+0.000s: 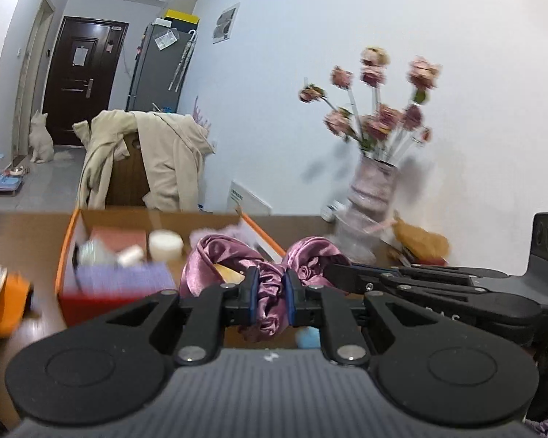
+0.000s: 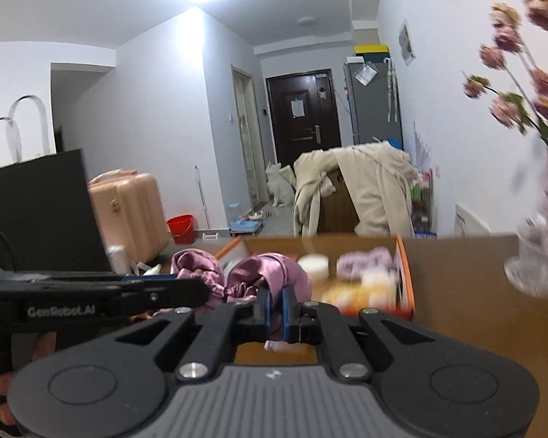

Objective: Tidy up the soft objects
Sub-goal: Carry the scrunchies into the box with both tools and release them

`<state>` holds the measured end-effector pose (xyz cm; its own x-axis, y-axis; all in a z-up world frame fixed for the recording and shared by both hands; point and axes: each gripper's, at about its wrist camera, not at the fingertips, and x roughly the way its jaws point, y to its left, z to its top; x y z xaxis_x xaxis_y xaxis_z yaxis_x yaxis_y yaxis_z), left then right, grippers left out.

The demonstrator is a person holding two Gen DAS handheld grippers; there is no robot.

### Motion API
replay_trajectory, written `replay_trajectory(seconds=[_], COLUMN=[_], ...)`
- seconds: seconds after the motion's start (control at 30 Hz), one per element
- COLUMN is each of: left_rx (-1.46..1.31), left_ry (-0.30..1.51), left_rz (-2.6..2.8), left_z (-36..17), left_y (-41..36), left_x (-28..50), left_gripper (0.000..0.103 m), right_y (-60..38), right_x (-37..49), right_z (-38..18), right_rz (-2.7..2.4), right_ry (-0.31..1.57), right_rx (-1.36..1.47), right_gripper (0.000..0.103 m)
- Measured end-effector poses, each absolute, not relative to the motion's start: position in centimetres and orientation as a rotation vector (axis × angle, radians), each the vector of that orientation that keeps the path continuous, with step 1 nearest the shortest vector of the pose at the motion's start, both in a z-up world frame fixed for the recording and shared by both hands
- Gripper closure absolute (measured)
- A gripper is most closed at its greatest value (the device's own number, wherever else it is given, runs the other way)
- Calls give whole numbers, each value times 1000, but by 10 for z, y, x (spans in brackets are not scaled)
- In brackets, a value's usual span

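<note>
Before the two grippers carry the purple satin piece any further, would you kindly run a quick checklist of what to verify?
1. Left gripper clamped on the purple satin cloth: ok.
2. Right gripper clamped on the same cloth: ok.
3. Cloth lifted clear of the table: cannot tell.
4. Orange-edged box has free room: not ok, it looks crowded.
5. Flower vase stands apart from the right gripper's side: ok, but close.

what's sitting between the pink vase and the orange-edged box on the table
Left wrist view: only the pinched satin cloth and right gripper cross between vase and box.
</note>
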<state>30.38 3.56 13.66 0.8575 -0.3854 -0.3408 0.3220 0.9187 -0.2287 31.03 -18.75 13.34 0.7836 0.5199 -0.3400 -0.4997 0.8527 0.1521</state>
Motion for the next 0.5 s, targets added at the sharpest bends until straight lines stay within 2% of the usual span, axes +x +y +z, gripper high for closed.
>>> replay_trajectory(seconds=[0.13,0.33,0.43,0.5], left_rx=[-157,-235,-228,-238], left_ry=[417,571,655,682], left_rz=[-308,-243,-213,-200], left_z=[132,90,68,57], left_y=[47,61,61,63], left_x=[395,513,537,543], left_gripper=[88,88,84,78], right_y=[-170,-136,-122,-116], right_x=[410,524,553,563], right_z=[131,91,67,55], right_rz=[559,469,415,398], right_ry=[455,589,661,697], right_rx=[85,54,24,3], right_gripper=[97,97,97,96])
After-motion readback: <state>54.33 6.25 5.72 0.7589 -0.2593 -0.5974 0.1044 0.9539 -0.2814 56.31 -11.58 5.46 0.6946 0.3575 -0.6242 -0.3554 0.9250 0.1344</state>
